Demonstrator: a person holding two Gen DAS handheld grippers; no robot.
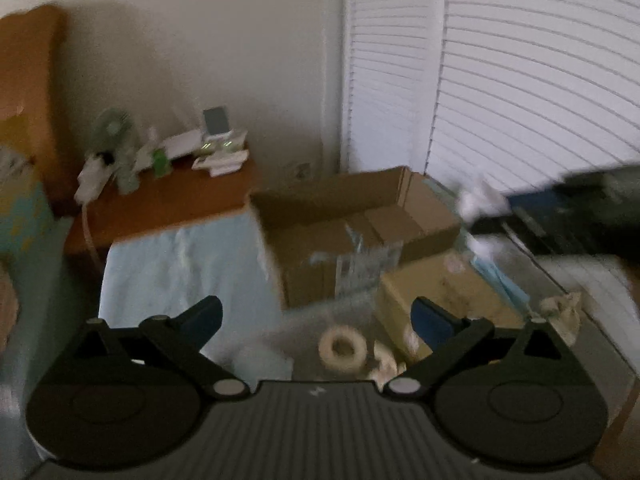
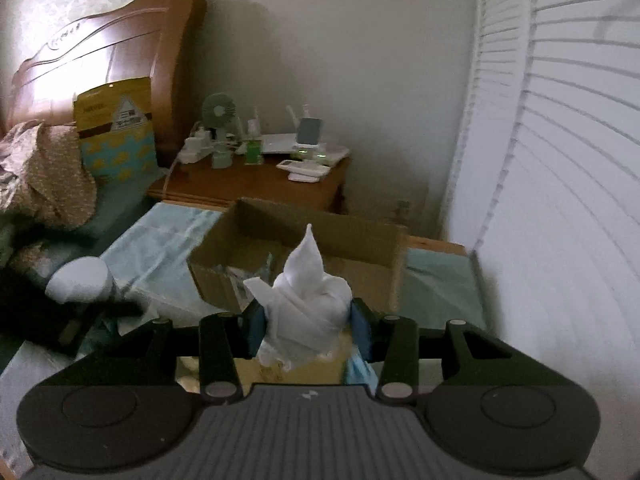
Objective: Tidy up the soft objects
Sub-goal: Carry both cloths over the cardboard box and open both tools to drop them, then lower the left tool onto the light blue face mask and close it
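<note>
A bed (image 2: 160, 240) holds a cardboard box (image 2: 304, 248). The right gripper (image 2: 308, 326) tips down, jaws squeezing a white cloth bundle (image 2: 308, 300) at six o'clock of the box. The left gripper (image 1: 316, 320) tips down, jaws wide, empty.

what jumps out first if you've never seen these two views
The white cloth bundle, pinched in the right gripper in front of the open cardboard box. In the left wrist view the left gripper gapes wide and empty, above a pale ring lying below the box.
</note>
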